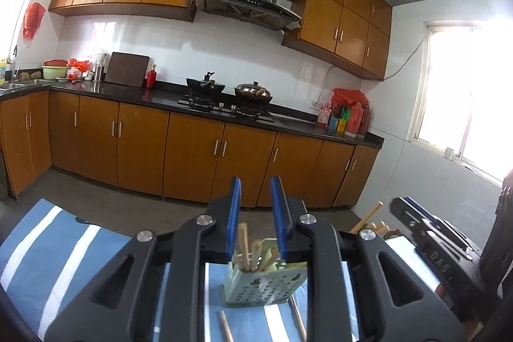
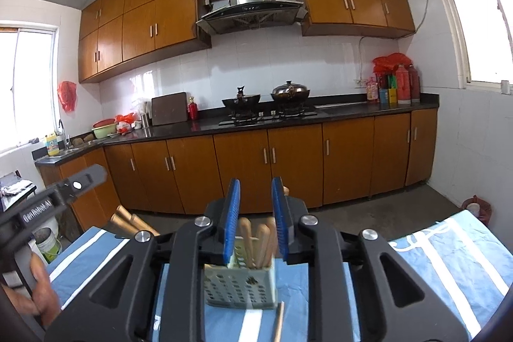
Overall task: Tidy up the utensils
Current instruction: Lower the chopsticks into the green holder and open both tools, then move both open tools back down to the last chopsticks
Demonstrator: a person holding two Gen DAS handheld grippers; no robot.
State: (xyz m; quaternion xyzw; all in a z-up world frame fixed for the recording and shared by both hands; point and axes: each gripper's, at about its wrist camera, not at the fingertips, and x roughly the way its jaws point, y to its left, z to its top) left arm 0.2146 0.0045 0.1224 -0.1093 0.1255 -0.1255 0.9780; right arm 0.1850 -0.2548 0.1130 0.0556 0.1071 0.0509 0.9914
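A pale green perforated utensil holder point(image 1: 259, 284) stands on a blue-and-white striped cloth point(image 1: 64, 262), with wooden chopsticks point(image 1: 245, 246) upright in it. My left gripper point(image 1: 256, 185) is open and empty, raised above and in front of the holder. Loose chopsticks point(image 1: 226, 327) lie on the cloth before the holder. In the right wrist view the same holder point(image 2: 240, 286) carries several wooden handles point(image 2: 256, 241). My right gripper point(image 2: 256, 186) is open and empty above it. One chopstick point(image 2: 278, 321) lies on the cloth point(image 2: 449, 262).
The right gripper's body point(image 1: 426, 233) shows at the right of the left wrist view, with wooden handles point(image 1: 367, 218) beside it. The left gripper's body point(image 2: 48, 201) shows at the left of the right wrist view. Kitchen cabinets point(image 2: 288, 162) and a stove with woks point(image 2: 266, 104) stand beyond.
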